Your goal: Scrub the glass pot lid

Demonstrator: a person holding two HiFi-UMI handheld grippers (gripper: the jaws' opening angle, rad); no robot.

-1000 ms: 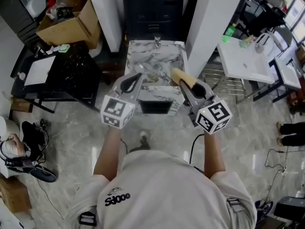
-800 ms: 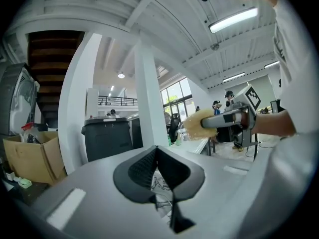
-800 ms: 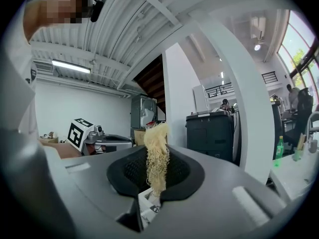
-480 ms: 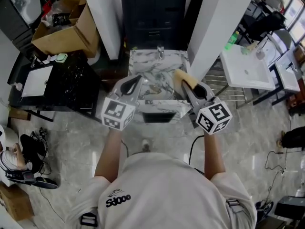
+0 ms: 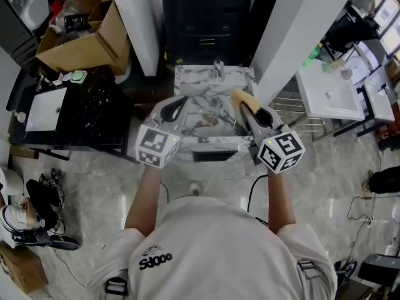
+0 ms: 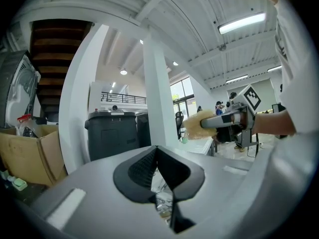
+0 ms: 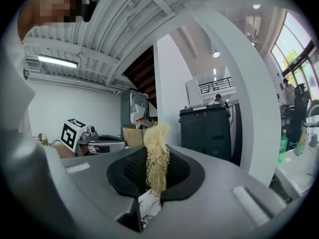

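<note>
Both grippers are held up over a marble sink (image 5: 190, 80) with a faucet (image 5: 219, 69). My left gripper (image 5: 180, 100) (image 6: 158, 156) is shut with nothing between its pads. My right gripper (image 5: 245, 107) (image 7: 157, 171) is shut on a yellow fibrous scrubber (image 5: 238, 98) (image 7: 156, 151), which sticks out past the fingertips. The scrubber (image 6: 198, 124) also shows in the left gripper view, at the right. A glassy thing (image 6: 162, 203) shows below the left jaws, and something glints in the basin (image 5: 207, 108). I cannot tell whether it is the pot lid.
A black table (image 5: 81, 111) and an open cardboard box (image 5: 87, 33) stand to the left. White columns (image 5: 140, 17) (image 5: 284, 30) flank a dark cabinet (image 5: 206, 17) behind the sink. A white washbasin (image 5: 328, 89) stands at the right. Cables lie on the floor.
The marble sink has drawn closer under the grippers as the person stepped towards it. Both grippers keep their pose, and the scrubber stays in the right one.
</note>
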